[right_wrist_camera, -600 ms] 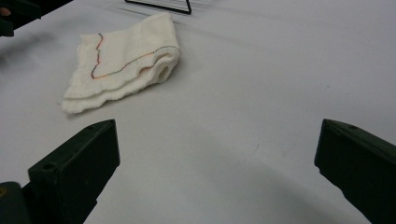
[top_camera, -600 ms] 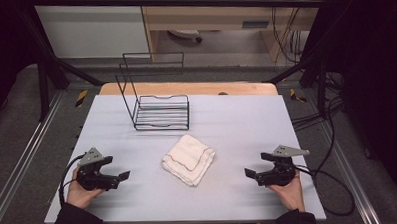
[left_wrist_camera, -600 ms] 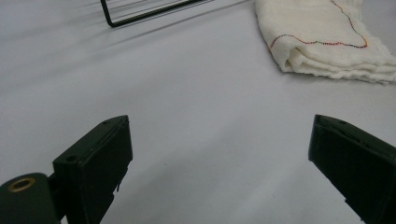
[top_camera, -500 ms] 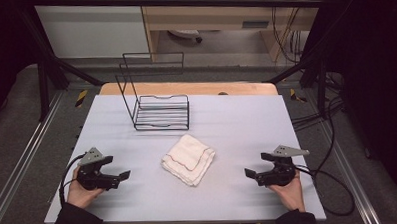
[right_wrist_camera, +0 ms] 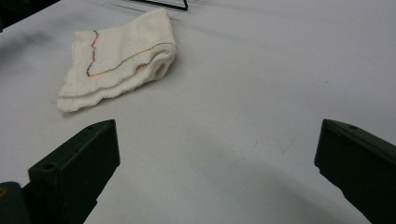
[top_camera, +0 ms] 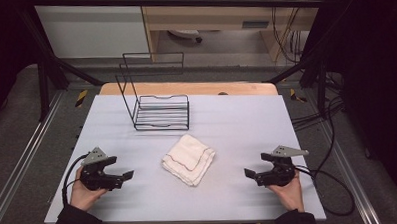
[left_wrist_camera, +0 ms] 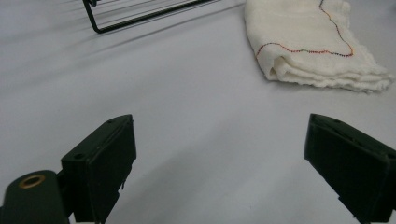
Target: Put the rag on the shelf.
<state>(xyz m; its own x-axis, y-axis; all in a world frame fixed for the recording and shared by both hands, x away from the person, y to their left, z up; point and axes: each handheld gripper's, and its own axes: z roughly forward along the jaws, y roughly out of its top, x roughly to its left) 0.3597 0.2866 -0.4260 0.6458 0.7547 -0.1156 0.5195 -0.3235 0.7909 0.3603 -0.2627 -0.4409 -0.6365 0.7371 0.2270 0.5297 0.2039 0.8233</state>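
Observation:
A folded white cloth point(top_camera: 189, 159) with a coloured stitched edge lies in the middle of the grey table point(top_camera: 237, 120). My left gripper point(top_camera: 122, 176) rests near the front left, held by a hand, open and empty. The cloth point(left_wrist_camera: 317, 46) lies ahead and to the right of its wide-apart jaws. My right gripper point(top_camera: 250, 174) rests near the front right, also open and empty. In the right gripper view the cloth point(right_wrist_camera: 116, 60) lies ahead to the left. Both grippers point inward toward the cloth and stand well apart from it.
A black wire rack point(top_camera: 159, 106) stands on the table behind the cloth, its base wire point(left_wrist_camera: 140, 16) showing at the top of the left gripper view. A wooden board point(top_camera: 185, 87) edges the table's far side. Cables point(top_camera: 329, 177) trail off the right.

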